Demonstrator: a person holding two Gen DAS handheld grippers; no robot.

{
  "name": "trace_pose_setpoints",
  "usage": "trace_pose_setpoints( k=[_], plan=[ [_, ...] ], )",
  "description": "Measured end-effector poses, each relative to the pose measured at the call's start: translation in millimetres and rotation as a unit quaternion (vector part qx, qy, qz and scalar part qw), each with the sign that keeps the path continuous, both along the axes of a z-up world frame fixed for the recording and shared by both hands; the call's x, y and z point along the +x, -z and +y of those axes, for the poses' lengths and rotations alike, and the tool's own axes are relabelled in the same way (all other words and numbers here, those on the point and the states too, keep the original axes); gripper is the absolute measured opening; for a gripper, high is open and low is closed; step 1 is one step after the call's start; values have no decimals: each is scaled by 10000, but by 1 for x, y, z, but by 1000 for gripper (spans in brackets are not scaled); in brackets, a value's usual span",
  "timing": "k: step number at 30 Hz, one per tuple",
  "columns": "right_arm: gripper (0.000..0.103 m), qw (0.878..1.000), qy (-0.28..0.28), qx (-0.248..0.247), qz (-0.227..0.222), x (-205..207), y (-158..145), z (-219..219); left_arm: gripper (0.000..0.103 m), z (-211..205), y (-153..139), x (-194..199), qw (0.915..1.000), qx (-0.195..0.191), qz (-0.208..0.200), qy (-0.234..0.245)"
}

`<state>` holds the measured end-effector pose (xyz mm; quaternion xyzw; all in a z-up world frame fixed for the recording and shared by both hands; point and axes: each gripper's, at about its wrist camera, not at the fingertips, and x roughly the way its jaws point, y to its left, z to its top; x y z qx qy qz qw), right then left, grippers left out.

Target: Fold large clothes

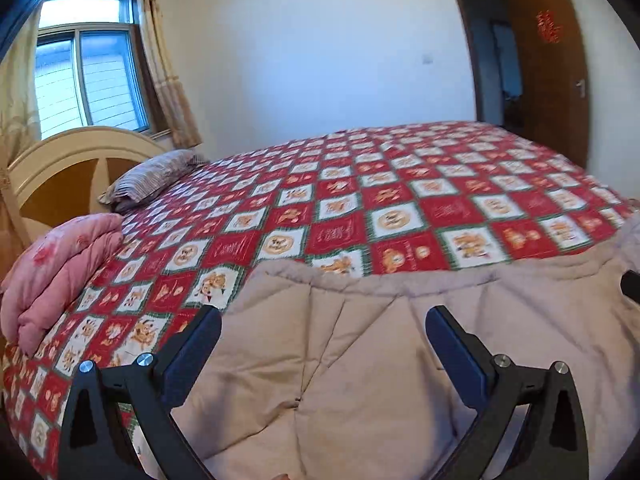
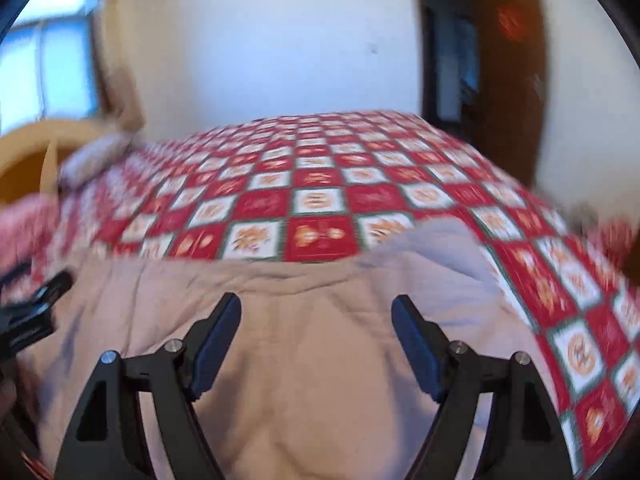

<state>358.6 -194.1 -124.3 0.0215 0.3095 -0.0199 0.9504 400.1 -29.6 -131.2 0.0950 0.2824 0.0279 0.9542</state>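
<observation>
A beige quilted garment lies spread on the near part of a bed covered with a red and white checked bedspread. My left gripper stands open above the garment's left half, nothing between its fingers. In the right wrist view the same beige garment fills the foreground, and my right gripper is open over it, its pads clear of the cloth. The other gripper shows at the left edge of that blurred view. A dark gripper tip shows at the right edge of the left wrist view.
A folded pink quilt sits at the bed's left edge, with a striped pillow and a cream headboard behind it. A window with curtains is at far left. A brown door stands open at far right.
</observation>
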Motion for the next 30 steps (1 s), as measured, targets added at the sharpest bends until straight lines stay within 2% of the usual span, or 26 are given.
trace_pose_setpoints(
  k=[2,4,6,8,22,30],
  plan=[
    [81,9993,-90,-355,99,14,12,13,102,2,20,15,9991,32,395,-142],
    [81,9984,-59,-500,275,27,27,14,102,8,34,24,9982,-153,562,-155],
    [80,9982,48,-310,517,39,47,5,102,19,41,29,9968,-502,593,-175],
    [80,9983,116,-56,566,43,54,-3,102,20,48,32,9956,-686,609,-174],
    [82,9960,130,-107,876,59,74,4,102,16,68,49,9918,-768,990,-249],
    [84,9951,117,-130,970,63,78,5,102,16,71,52,9912,-768,1046,-276]
  ],
)
